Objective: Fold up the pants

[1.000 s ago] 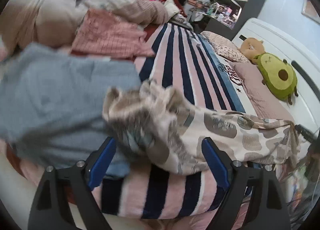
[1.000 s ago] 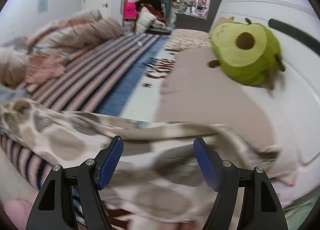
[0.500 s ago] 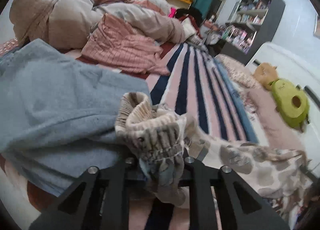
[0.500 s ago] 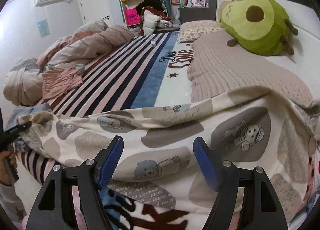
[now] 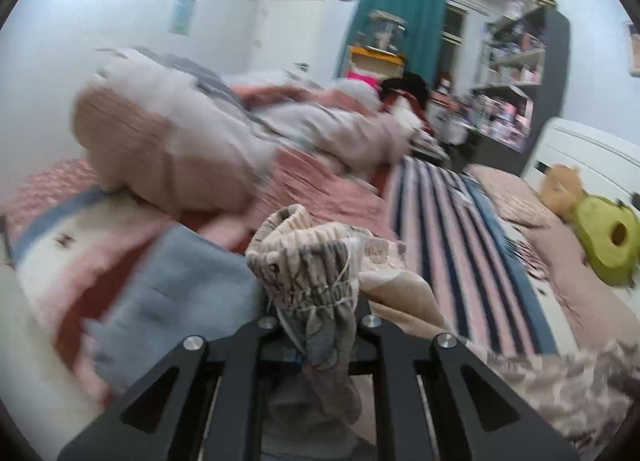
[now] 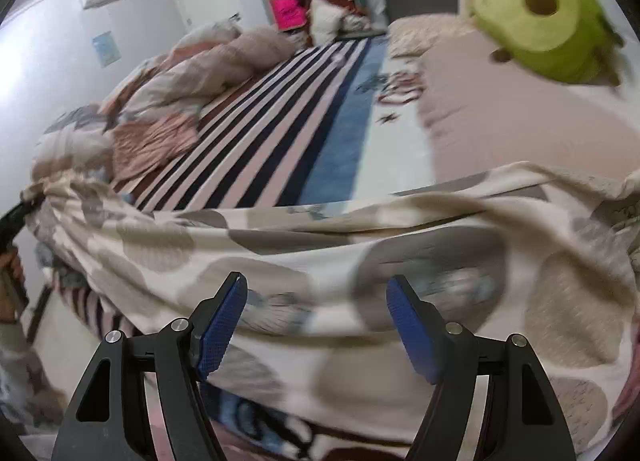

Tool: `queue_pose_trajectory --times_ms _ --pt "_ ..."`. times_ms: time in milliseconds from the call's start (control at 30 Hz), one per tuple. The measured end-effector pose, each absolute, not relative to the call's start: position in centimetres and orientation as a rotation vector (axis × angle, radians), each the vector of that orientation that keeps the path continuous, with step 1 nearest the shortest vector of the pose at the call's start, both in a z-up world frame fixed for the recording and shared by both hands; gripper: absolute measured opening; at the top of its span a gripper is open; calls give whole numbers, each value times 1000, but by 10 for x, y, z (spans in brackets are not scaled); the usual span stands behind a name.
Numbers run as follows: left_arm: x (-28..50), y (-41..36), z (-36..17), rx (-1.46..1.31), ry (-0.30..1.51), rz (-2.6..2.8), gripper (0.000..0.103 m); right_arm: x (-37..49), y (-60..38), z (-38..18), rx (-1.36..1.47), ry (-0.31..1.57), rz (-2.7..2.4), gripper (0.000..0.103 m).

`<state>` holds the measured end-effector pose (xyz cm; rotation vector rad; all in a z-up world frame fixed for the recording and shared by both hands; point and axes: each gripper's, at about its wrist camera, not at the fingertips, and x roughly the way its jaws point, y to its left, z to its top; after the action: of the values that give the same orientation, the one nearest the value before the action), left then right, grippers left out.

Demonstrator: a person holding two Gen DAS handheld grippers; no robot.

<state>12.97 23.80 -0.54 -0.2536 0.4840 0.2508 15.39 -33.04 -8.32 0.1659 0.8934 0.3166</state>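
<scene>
Lifted since half second ago: pants (image 5: 308, 261) waistband end, raised off bed (image 6: 280, 133) by left hand-held gripper (image 5: 320, 325), clamped tight on gathered elastic. Fabric now stretched in span across bed edge. Right hand-held gripper (image 6: 316, 325) wide apart, holding nothing, hovering over leg part. Likely next: right grabs leg end. Avocado plush (image 6: 548, 17) well beyond.
</scene>
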Motion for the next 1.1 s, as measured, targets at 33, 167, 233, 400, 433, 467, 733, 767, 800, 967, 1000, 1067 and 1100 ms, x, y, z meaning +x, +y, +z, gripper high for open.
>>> queue_pose_trajectory --times_ms 33,167,233,400,433,467,733,767,800,967,1000,1067,1100 --pt "129 249 1 -233 478 298 8 156 -326 -87 170 909 328 69" --pt "129 267 3 -185 491 361 8 162 -319 -103 135 950 286 69" --pt "128 261 1 -191 496 318 8 163 -323 -106 108 954 255 69" --pt "124 230 2 -241 489 142 8 165 -346 -110 -46 980 126 69" --pt "124 220 3 -239 491 108 8 165 -353 -112 -50 1002 123 69" --pt "126 210 3 -238 497 74 8 166 -363 -114 -35 1028 134 68" --pt "140 152 1 -197 535 -16 8 161 -378 -130 28 1123 275 43" --pt "143 148 0 -189 540 -15 8 163 -379 -136 4 1119 238 42" --pt "144 145 -1 -189 543 -16 8 165 -380 -137 -21 1100 203 42" --pt "145 142 2 -176 534 -3 8 189 -396 -122 9 994 127 40" --pt "143 142 4 -179 530 -3 8 194 -398 -118 16 989 128 38" --pt "141 143 7 -173 526 -3 8 198 -402 -108 21 963 124 34" --pt "141 143 8 -166 525 -3 8 198 -404 -103 16 948 123 34"
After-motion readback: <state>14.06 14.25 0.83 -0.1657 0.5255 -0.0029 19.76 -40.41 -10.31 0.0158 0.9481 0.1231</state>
